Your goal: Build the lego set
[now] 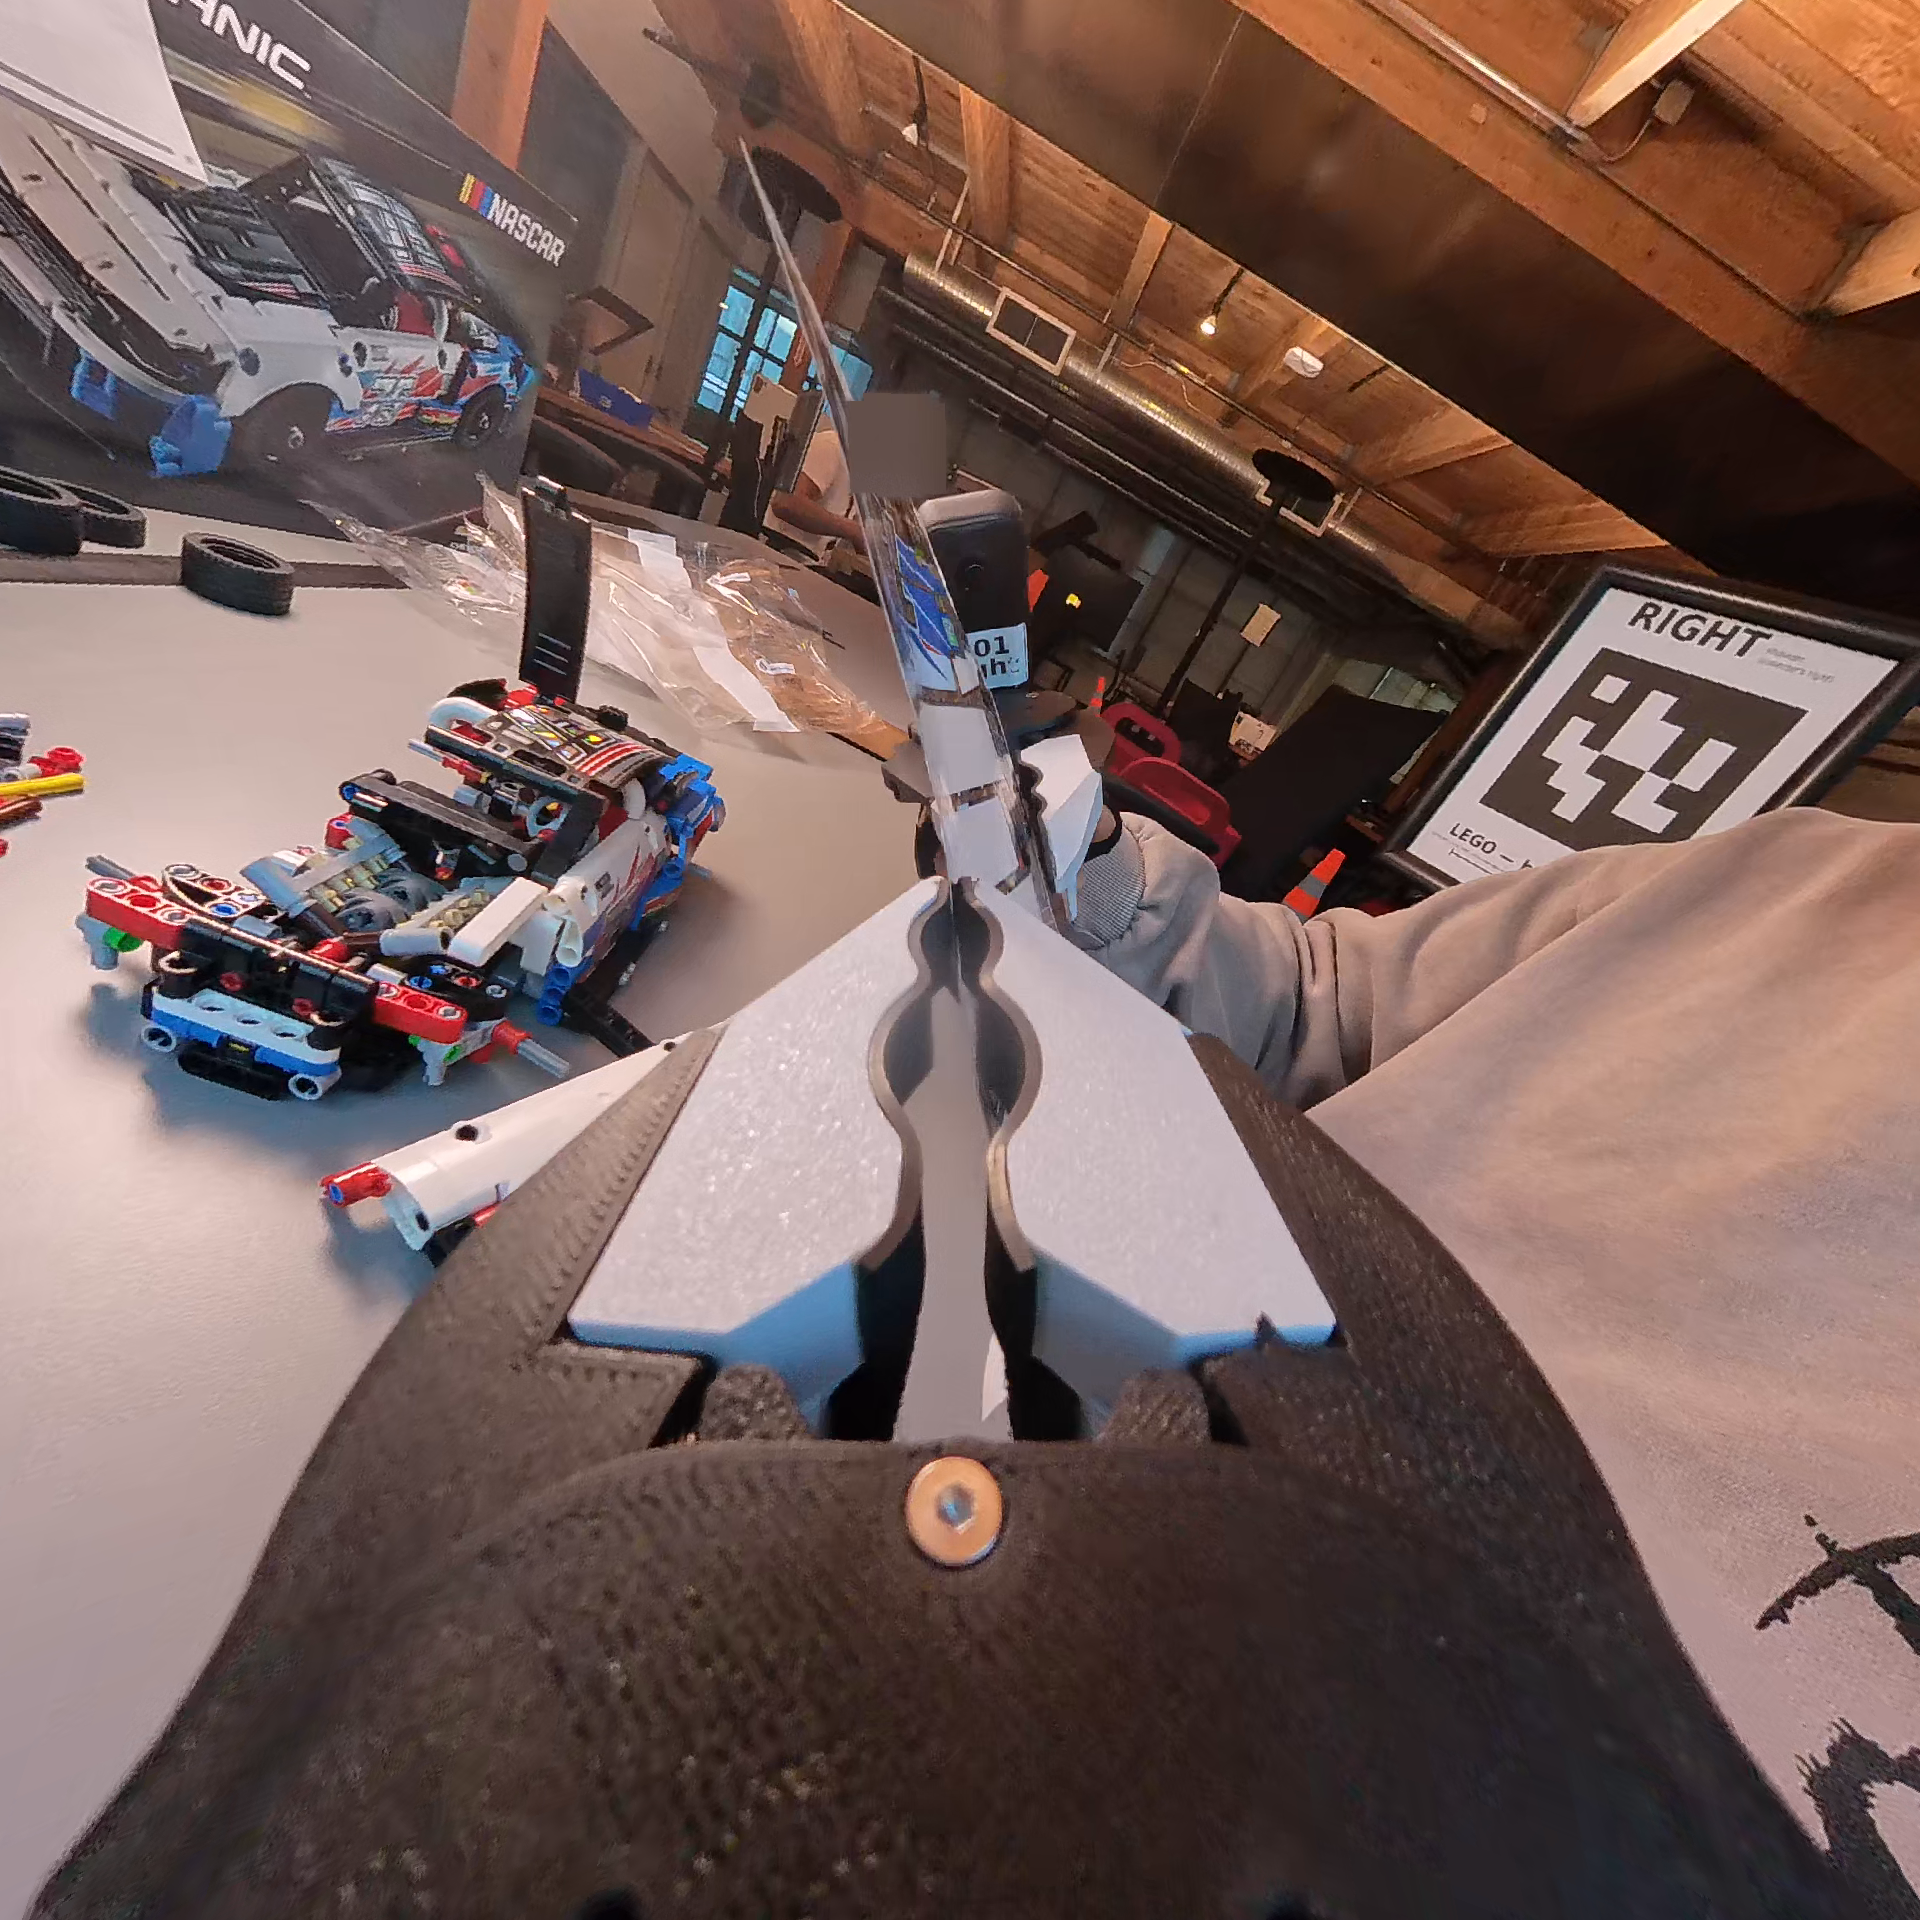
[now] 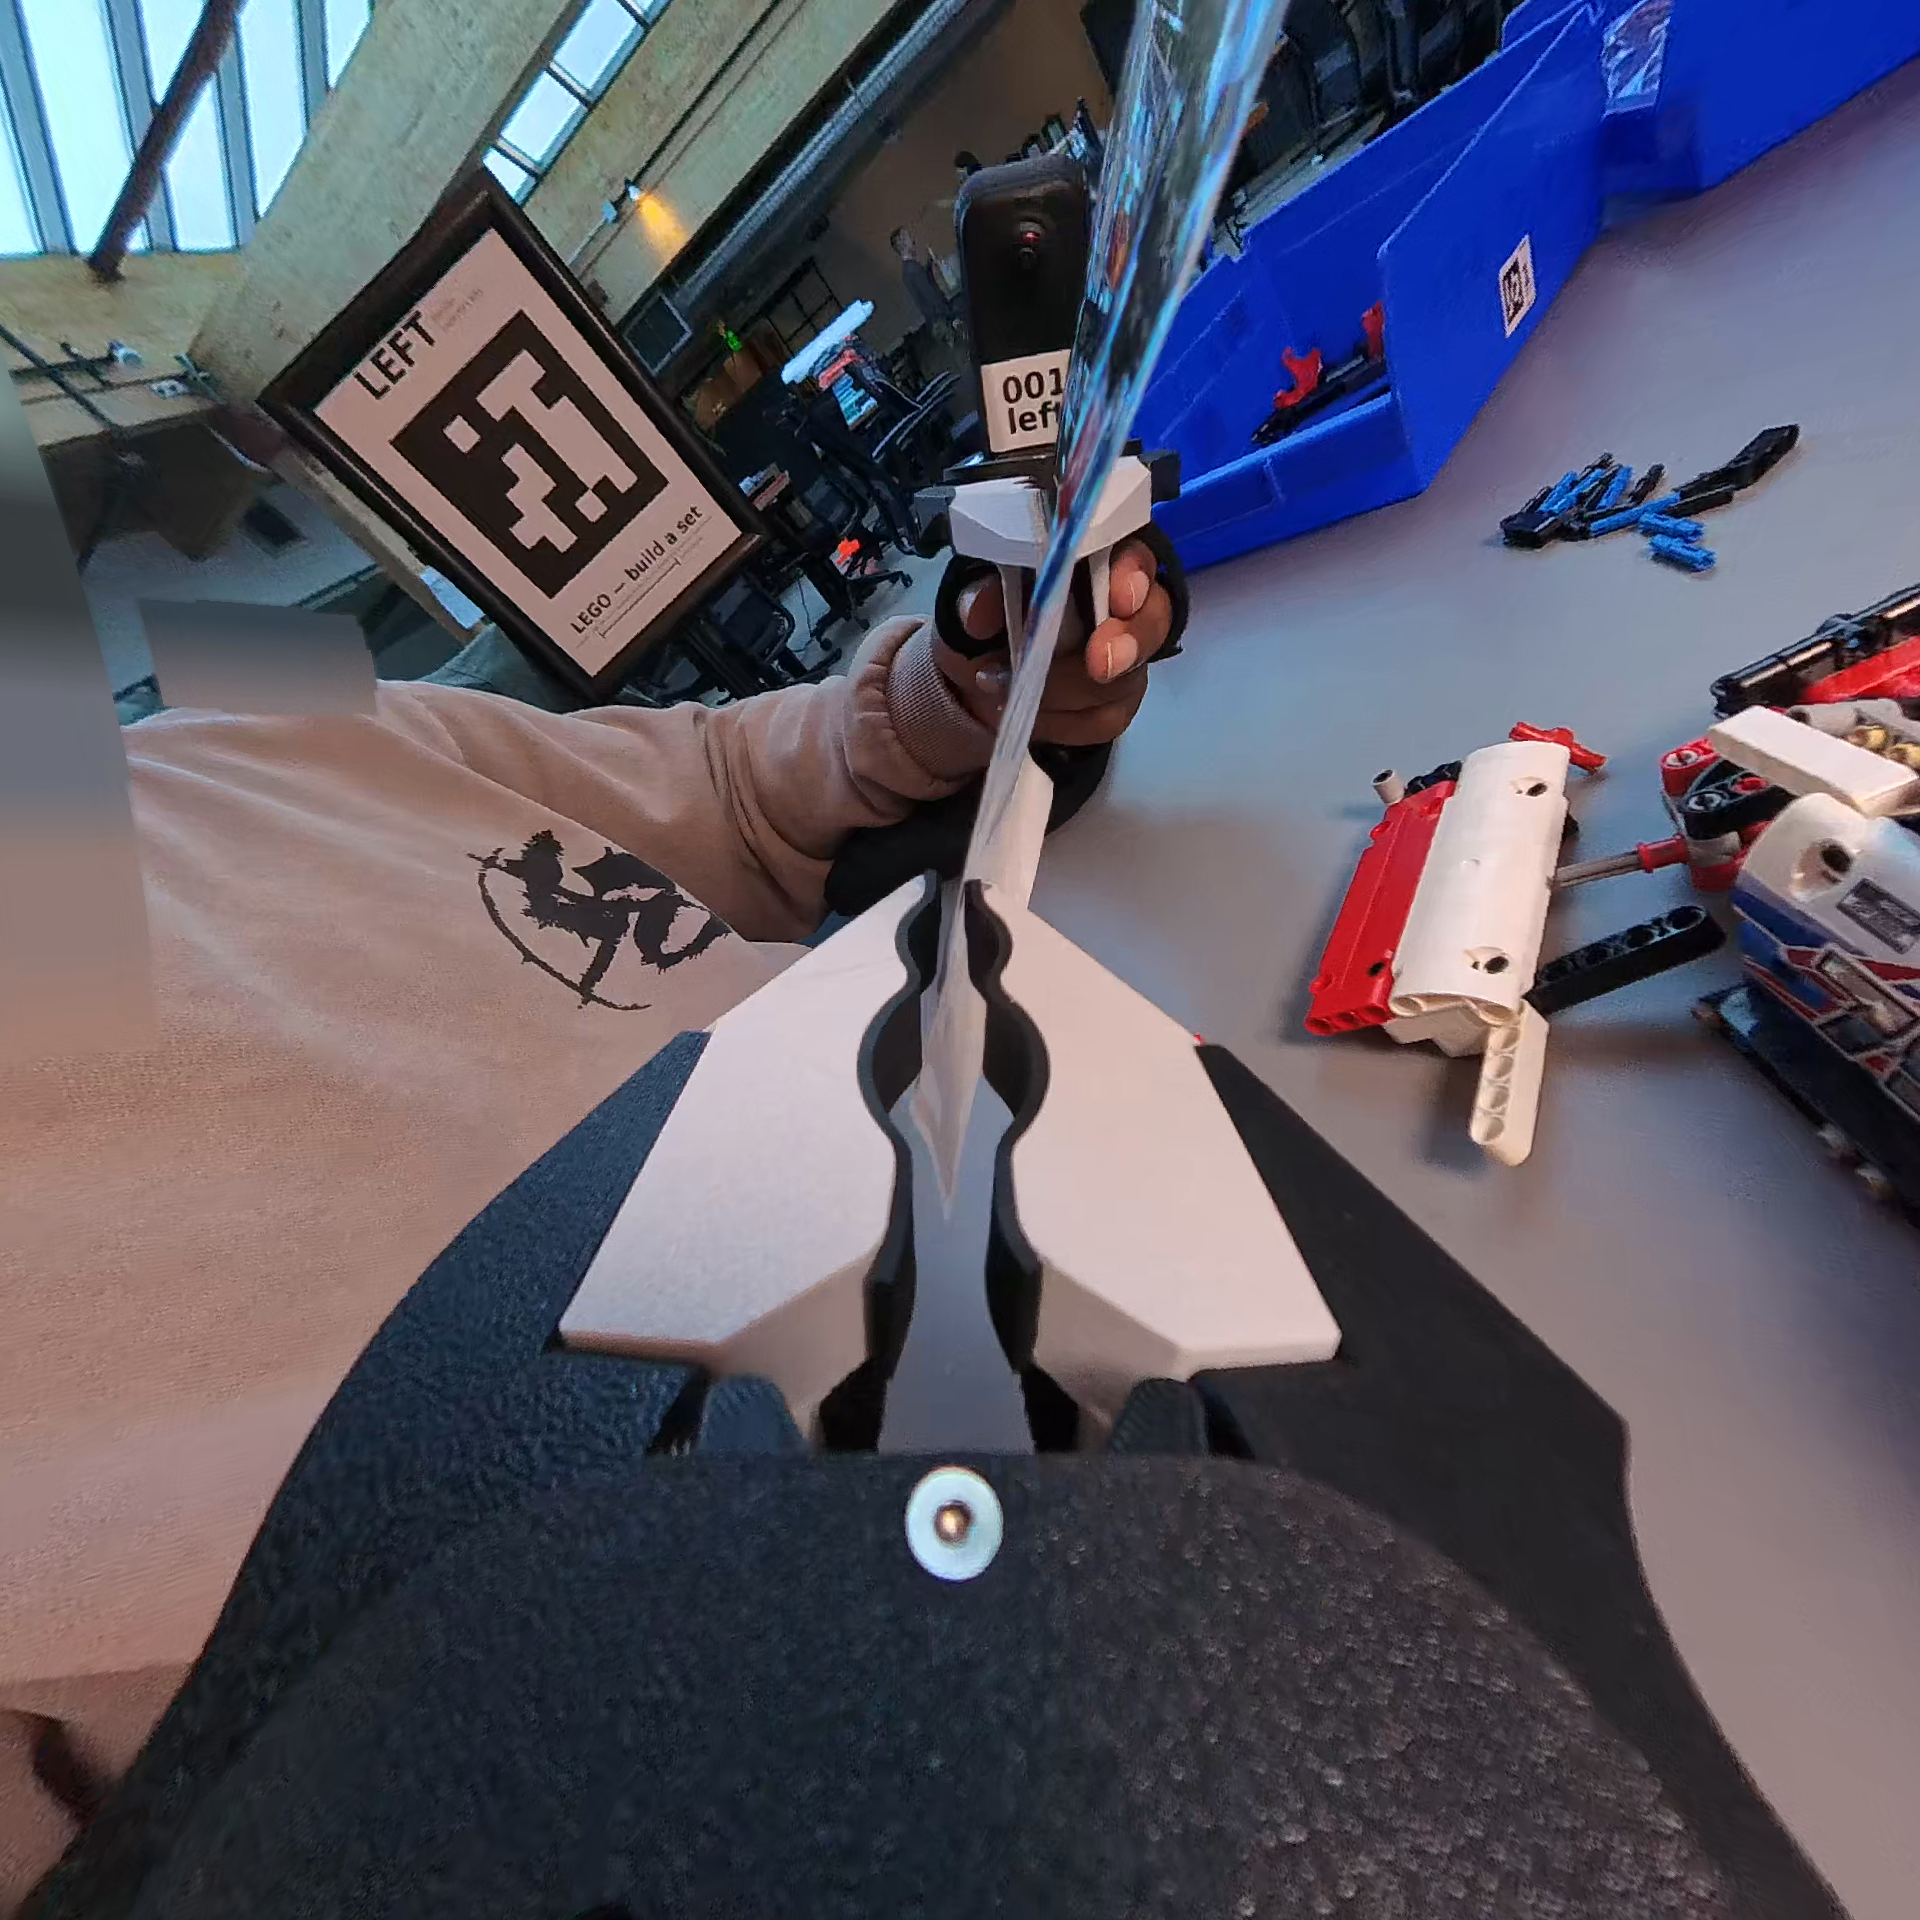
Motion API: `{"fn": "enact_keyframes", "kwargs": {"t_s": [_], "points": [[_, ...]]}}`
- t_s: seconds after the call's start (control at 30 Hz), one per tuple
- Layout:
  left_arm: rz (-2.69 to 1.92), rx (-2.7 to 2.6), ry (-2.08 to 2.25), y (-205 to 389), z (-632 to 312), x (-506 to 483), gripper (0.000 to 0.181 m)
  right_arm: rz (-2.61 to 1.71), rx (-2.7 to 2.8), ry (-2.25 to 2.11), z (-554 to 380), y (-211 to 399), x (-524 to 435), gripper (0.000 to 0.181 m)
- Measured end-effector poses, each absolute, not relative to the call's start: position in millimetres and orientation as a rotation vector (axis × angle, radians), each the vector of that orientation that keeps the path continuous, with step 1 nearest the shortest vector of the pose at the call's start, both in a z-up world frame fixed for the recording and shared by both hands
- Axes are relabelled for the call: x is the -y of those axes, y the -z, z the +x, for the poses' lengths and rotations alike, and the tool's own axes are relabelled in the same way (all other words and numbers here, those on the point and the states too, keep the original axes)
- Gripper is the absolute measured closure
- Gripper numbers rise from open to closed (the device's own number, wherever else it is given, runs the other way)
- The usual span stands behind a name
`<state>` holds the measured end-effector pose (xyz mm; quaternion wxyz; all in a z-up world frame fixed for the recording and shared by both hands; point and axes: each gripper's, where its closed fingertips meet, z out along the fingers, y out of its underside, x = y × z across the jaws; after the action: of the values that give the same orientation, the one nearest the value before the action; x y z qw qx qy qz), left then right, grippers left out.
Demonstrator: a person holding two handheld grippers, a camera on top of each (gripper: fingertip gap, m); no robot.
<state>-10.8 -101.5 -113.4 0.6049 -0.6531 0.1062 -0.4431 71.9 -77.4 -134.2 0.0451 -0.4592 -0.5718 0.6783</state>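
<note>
In the left wrist view, the tyres (image 1: 237,572) are lying at the far left of the grey table (image 1: 208,1299), below the propped set box (image 1: 260,312). The partly built car (image 1: 405,894) is sitting right of them, with a white and red sub-assembly (image 1: 447,1179) lying just in front of it. The left gripper (image 1: 958,902) is clamping its fingertips on the edge of a thin printed sheet (image 1: 940,665) that is rising edge-on between both tools. In the right wrist view, a framed marker sign (image 2: 520,447) is standing at left. The right gripper (image 2: 948,899) is pinching the same sheet (image 2: 1127,343) from the opposite end. Blue bins (image 2: 1455,260) and loose blue pins (image 2: 1652,514) are lying at right.
</note>
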Motion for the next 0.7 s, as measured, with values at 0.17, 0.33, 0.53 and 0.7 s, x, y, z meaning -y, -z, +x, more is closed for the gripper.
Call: {"fn": "enact_keyframes", "kwargs": {"t_s": [0.17, 0.33, 0.53, 0.7], "points": [[-1.51, -0.222, 1.041, 113, -13, 101, 0.181, -1.324, 1.665, -2.049, 68, 123, 70, 0.174], [-1.527, -0.232, 1.041, 116, -11, 101, 0.181, -1.28, 1.462, -2.059, 63, 103, 48, 0.181], [-1.528, -0.27, 1.027, 116, -6, 103, 0.181, -1.32, 1.457, -2.109, 66, 102, 47, 0.181], [-1.497, -0.308, 1.001, 109, -3, 105, 0.172, -1.409, 1.492, -2.194, 67, 109, 56, 0.181]]}}
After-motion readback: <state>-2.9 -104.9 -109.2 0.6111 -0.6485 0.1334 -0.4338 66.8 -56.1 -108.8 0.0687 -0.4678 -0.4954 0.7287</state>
